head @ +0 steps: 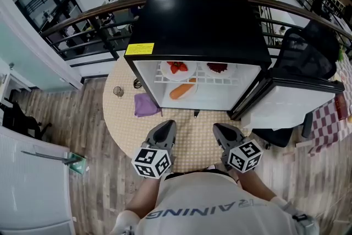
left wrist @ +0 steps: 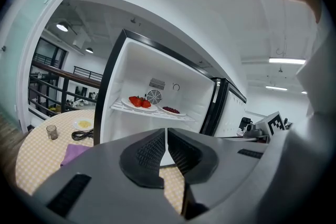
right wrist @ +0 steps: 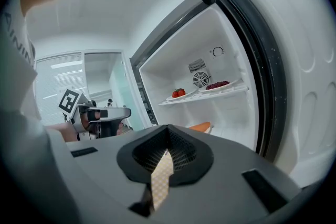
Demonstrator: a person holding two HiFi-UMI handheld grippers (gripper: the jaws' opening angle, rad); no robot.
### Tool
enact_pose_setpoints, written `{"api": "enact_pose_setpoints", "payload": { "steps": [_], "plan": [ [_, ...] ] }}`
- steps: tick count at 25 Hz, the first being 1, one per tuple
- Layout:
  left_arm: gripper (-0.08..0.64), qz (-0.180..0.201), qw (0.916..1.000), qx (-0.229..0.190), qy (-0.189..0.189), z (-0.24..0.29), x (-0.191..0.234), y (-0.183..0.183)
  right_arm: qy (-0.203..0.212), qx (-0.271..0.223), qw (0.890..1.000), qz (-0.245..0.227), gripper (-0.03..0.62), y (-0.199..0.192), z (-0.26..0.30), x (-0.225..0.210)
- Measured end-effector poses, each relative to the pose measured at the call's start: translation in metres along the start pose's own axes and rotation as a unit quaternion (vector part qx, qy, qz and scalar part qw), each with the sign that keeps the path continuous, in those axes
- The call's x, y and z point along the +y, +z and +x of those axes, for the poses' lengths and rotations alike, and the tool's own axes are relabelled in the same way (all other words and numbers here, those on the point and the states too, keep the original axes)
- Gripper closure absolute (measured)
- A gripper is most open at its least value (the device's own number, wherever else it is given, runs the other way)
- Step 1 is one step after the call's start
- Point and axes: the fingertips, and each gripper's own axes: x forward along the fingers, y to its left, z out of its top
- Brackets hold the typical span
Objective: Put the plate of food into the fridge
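On the round table (head: 190,137), w/ its checked cover, stands a small black fridge (head: 198,25). Its door (head: 286,102) is swung wide open to the right. Inside there are three plates of food. Up on the wire shelf (head: 199,79) sit the strawberry plate (head: 177,68) at left and the berry plate (head: 218,68) at right, side by side and a little apart. Below, on the fridge floor nr the front, is the carrot plate (head: 183,90), carrot lying at a slant. All three are fully inside the cabinet, and neither gripper touches them.

A person stands at the table's near edge w/ both grippers held low in front of the open fridge, well short of it. The left gripper (head: 165,129) is empty: in the left gripper view (left wrist: 166,137) its jaws are pressed together w/ only a thin seam btwn them. The right gripper (head: 221,130) is empty too. In the right gripper view (right wrist: 168,147) its jaws meet at the tips, and only the checked cover shows in the slit behind them. Both point toward the fridge opening, left one approx. below the carrot plate, right one nr the door hinge side.

Left of the fridge on the table: a purple cloth (head: 145,104), a glass (head: 118,91), a black cable (head: 137,83) and a small dish (left wrist: 84,124).
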Motion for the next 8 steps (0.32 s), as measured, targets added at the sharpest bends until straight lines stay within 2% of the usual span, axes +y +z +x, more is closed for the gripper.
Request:
{"api": "enact_pose_setpoints", "payload": {
  "steps": [8],
  "plan": [
    [0.537, 0.007, 0.9999, 0.001, -0.015, 0.013, -0.009, 0.004, 0.000, 0.006, 1.000, 0.001, 0.571, -0.001, 0.002, -0.003]
  ]
}}
